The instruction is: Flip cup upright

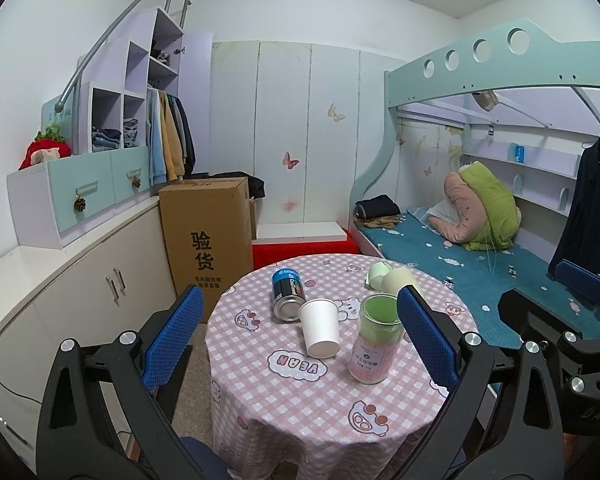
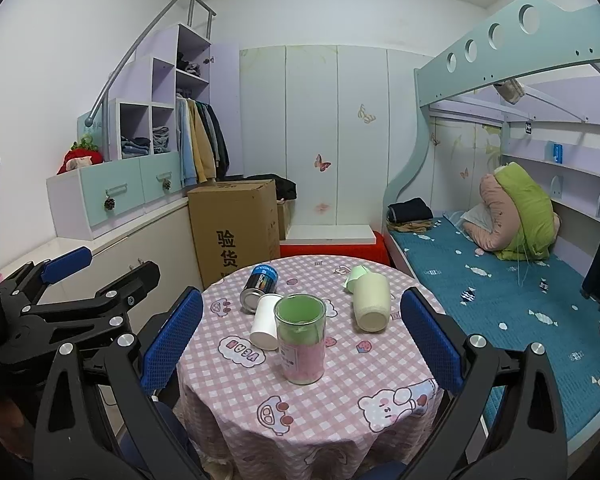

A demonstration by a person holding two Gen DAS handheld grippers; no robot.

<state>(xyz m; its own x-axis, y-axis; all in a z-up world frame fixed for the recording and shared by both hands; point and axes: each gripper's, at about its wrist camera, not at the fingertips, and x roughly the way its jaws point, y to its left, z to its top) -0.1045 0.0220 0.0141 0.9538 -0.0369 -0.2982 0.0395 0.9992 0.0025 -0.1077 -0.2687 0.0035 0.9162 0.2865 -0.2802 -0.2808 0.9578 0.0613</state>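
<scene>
Several things share our round table [image 1: 340, 420], and going left to right we pass the blue can [image 1: 286, 294] on its side, the white paper cup [image 1: 320, 328] standing mouth-down just beside it, the glass jar [image 1: 374, 340], then the pale green cups [image 1: 392, 278] lying at the far edge. Both tools hang back from the table with nothing in them, left gripper [image 1: 300, 340] spread wide and right gripper [image 2: 300, 332] spread wide too. That paper cup looks featherlight, thin-walled and easy to crush, so we judge a soft pinch across its mid-wall the best hold, then roll it over onto its base.
</scene>
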